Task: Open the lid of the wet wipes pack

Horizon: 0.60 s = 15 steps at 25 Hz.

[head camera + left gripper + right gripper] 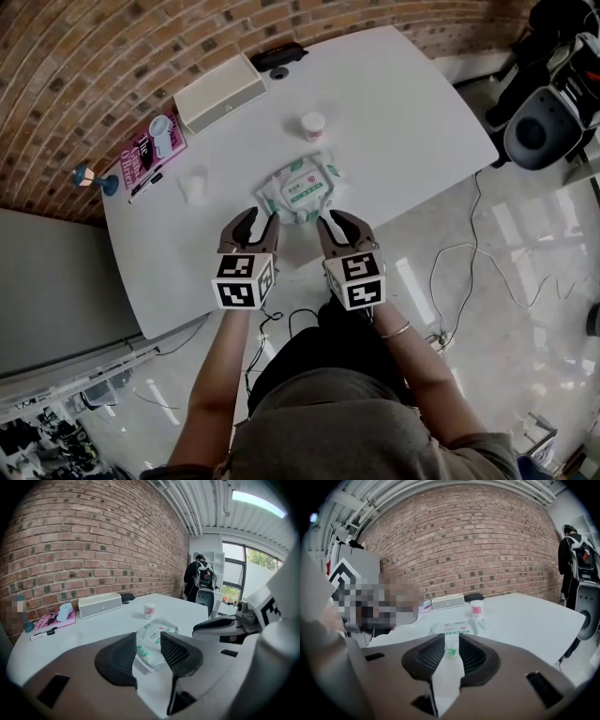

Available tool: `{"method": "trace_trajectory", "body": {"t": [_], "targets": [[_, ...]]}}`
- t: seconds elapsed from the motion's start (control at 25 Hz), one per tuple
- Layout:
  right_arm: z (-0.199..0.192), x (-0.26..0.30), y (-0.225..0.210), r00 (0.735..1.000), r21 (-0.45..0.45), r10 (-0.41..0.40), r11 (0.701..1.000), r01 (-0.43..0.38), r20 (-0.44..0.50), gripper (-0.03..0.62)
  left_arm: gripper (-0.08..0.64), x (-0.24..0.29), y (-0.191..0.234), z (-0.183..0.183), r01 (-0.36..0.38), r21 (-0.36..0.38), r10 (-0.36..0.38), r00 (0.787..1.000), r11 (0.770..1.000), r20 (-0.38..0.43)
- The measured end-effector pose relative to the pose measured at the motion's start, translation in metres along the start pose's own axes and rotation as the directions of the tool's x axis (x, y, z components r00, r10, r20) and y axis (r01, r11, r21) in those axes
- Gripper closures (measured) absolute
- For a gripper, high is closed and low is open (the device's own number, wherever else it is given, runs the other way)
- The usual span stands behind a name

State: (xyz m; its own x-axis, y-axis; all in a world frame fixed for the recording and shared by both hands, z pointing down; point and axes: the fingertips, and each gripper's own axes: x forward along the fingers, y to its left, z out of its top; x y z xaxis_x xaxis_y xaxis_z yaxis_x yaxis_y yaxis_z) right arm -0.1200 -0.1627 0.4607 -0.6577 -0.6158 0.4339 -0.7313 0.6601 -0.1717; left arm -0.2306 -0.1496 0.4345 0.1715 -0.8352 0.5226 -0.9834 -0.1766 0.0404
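Your left gripper (261, 223) and right gripper (337, 225), jaws parted and empty, hover just short of the wet wipes pack (298, 199) at twelve o'clock on the table (403, 112). Risk: pull the lid (306, 184) unanchored, and the soft pack lifts too.

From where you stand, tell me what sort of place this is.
Likely an office or lab workroom: a white table stands beside a brick wall, loose cables trail over the glossy floor, and an office chair sits nearby.
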Motion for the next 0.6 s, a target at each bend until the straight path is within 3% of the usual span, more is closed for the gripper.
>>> {"method": "trace_trajectory", "body": {"t": [0.6], "targets": [[-0.013, 0.031, 0.0, 0.995, -0.031, 0.063, 0.997, -0.065, -0.072, 0.462, 0.407, 0.045, -0.021, 0.007, 0.063, 0.186, -0.036, 0.989, 0.981, -0.144]]}}
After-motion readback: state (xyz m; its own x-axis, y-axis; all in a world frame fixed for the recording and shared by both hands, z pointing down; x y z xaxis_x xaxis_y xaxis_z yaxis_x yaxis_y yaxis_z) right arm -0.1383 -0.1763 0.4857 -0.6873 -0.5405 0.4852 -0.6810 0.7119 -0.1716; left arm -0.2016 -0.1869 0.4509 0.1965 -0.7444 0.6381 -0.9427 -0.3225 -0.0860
